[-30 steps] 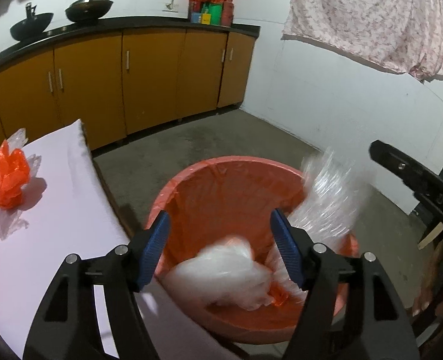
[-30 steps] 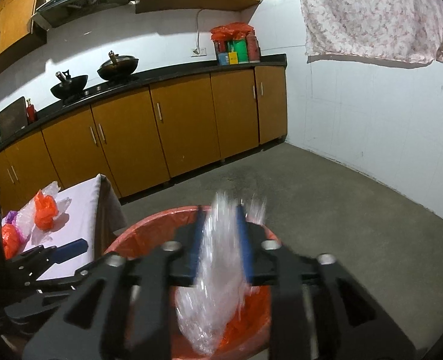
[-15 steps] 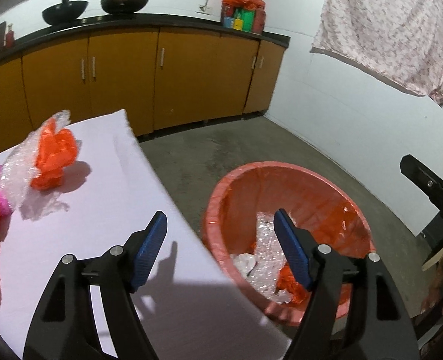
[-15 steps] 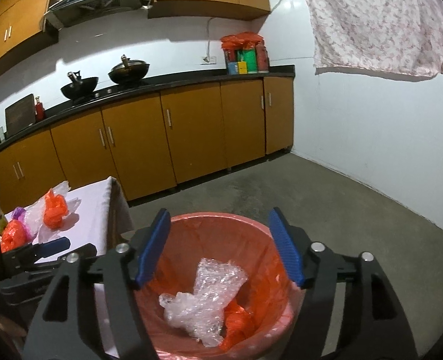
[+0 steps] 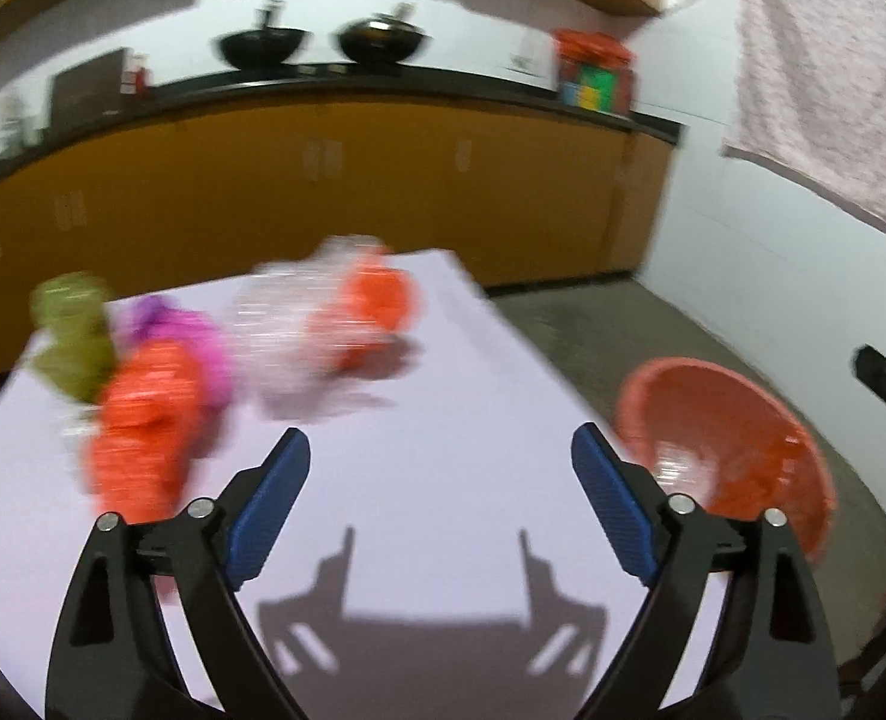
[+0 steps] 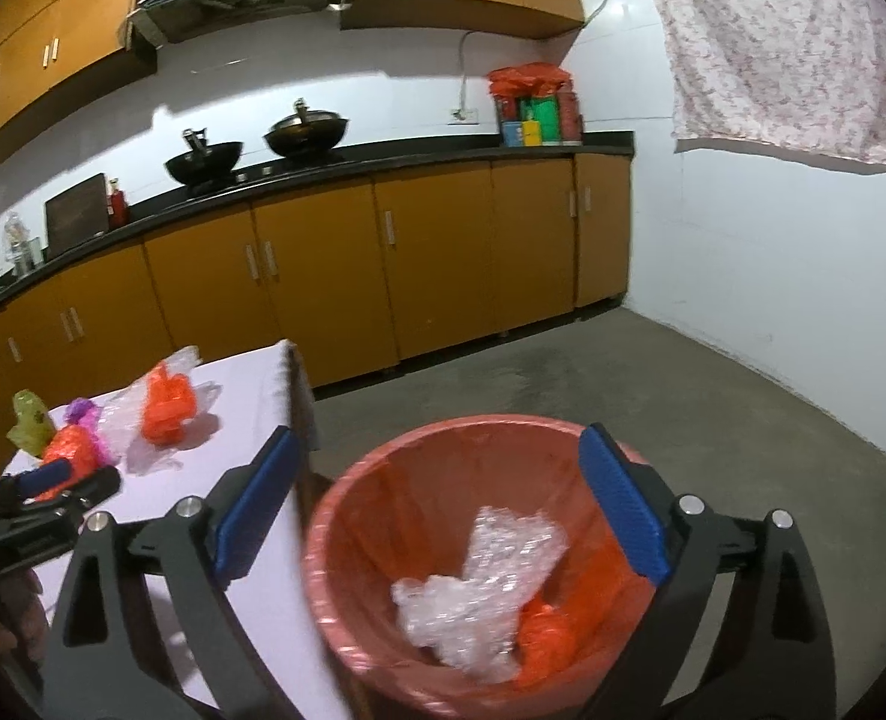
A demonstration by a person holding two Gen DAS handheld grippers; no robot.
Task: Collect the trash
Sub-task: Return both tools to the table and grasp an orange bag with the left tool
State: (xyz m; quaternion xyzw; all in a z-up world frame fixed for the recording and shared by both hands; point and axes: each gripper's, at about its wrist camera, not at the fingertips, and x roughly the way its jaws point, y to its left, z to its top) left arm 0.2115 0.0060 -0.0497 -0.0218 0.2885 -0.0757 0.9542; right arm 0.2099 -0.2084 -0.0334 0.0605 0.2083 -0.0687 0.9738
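A red bin lined with a red bag stands on the floor beside a white-covered table. Clear crumpled plastic and an orange bag lie inside it. My right gripper hangs over the bin, its jaws opening with nothing between them. My left gripper is over the table, its jaws opening and empty, short of the blurred trash: an orange bag, clear plastic with an orange bag, a purple scrap and a green bag. The bin sits at its right.
Orange kitchen cabinets under a black counter run along the far wall, with two woks and containers on top. A patterned cloth hangs on the right wall. Grey concrete floor spreads beyond the bin.
My right gripper let go of the clear plastic, which dropped into the bin, and its jaws spread wide. My left gripper swung left from over the bin to over the table and opened further.
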